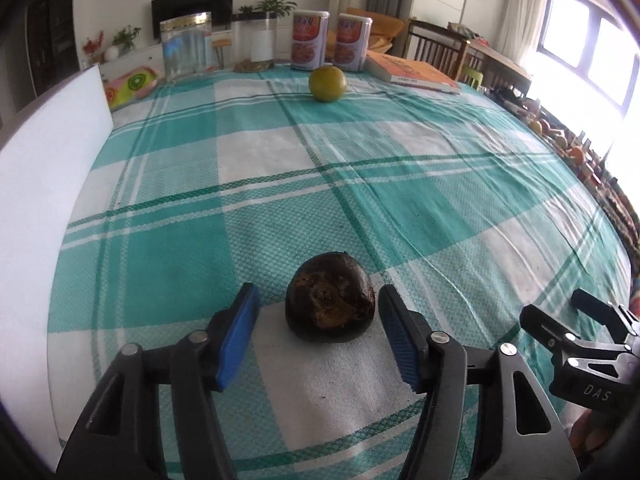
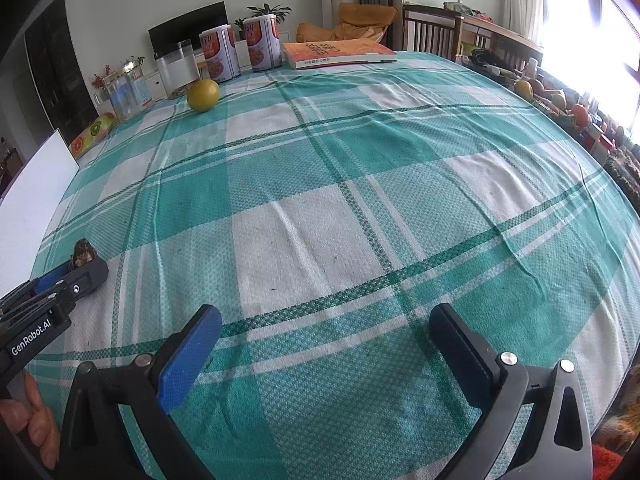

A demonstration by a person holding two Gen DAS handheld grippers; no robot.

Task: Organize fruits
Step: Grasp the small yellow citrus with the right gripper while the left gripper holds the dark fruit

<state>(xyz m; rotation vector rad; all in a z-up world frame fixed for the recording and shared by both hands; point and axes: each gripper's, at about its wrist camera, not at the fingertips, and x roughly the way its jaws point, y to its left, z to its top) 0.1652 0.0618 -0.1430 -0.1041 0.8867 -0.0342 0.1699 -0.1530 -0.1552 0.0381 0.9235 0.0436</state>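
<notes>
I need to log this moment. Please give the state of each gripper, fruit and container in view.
left gripper: open, jaws on both sides of the dark fruit, not closed on it
right gripper: open, holds nothing
dark brown fruit: lying on the tablecloth
green-yellow citrus: resting on the cloth, untouched
two cans: upright
orange book: closed, lying flat

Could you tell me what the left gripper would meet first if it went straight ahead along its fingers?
The left gripper would meet the dark brown fruit, which sits on the tablecloth just ahead, roughly between its open fingertips.
</notes>
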